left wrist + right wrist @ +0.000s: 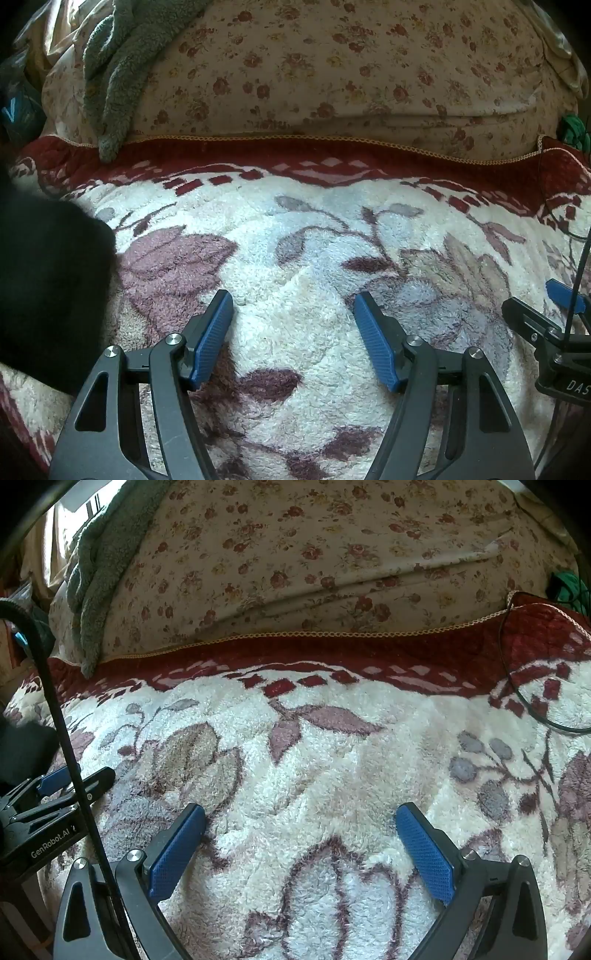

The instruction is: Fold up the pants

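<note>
The black pants (pixel 48 288) lie as a dark mass on the fluffy blanket at the left edge of the left wrist view; a small part shows in the right wrist view (pixel 22 749). My left gripper (pixel 293 299) is open and empty above the blanket, to the right of the pants. My right gripper (pixel 301 812) is open and empty over the blanket, further right. The right gripper's body shows in the left wrist view (pixel 554 325); the left gripper's body shows in the right wrist view (pixel 44 805).
A white fluffy blanket (pixel 314 258) with a purple floral pattern and red border covers the bed. A floral duvet (pixel 332 66) is heaped behind it, with a grey-green towel (pixel 114 70) draped over its left. A black cable (pixel 517 686) loops at the right. Something green (pixel 574 129) sits at far right.
</note>
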`<control>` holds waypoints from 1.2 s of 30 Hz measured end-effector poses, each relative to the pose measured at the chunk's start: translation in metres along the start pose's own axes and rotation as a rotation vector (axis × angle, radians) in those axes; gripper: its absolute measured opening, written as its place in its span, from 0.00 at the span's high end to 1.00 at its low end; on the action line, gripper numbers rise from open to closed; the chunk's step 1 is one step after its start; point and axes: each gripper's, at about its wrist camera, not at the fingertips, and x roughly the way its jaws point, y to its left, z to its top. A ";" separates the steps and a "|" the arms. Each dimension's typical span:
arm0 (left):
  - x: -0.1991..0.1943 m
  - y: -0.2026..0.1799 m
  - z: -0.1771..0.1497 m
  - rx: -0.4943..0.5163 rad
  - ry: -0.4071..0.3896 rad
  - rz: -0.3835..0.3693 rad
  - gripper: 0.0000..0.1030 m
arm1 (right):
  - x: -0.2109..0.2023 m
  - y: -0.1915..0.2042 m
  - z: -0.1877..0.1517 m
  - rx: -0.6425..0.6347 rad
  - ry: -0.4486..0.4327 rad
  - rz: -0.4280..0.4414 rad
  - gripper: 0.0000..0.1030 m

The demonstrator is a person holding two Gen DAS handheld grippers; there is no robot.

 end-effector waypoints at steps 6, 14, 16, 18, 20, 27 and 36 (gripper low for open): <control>0.000 0.000 0.000 -0.001 0.000 -0.001 0.33 | 0.002 -0.001 0.001 0.000 0.000 0.000 0.01; 0.000 0.000 0.000 -0.001 0.000 -0.001 0.33 | 0.005 -0.003 0.002 0.000 0.000 0.000 0.01; 0.000 0.000 0.000 -0.001 0.000 -0.001 0.33 | 0.006 -0.003 0.003 0.000 0.000 0.000 0.01; 0.000 0.000 0.000 -0.001 0.000 -0.001 0.33 | 0.007 -0.004 0.003 0.000 0.000 0.000 0.01; 0.000 0.000 0.000 -0.001 0.000 -0.001 0.33 | 0.008 -0.004 0.003 0.000 0.000 0.000 0.01; 0.000 0.001 0.000 -0.003 0.001 -0.003 0.33 | 0.009 -0.003 0.003 0.000 0.001 0.001 0.00; -0.002 0.003 0.001 -0.004 0.001 -0.004 0.33 | -0.001 0.001 -0.001 -0.001 0.000 0.000 0.00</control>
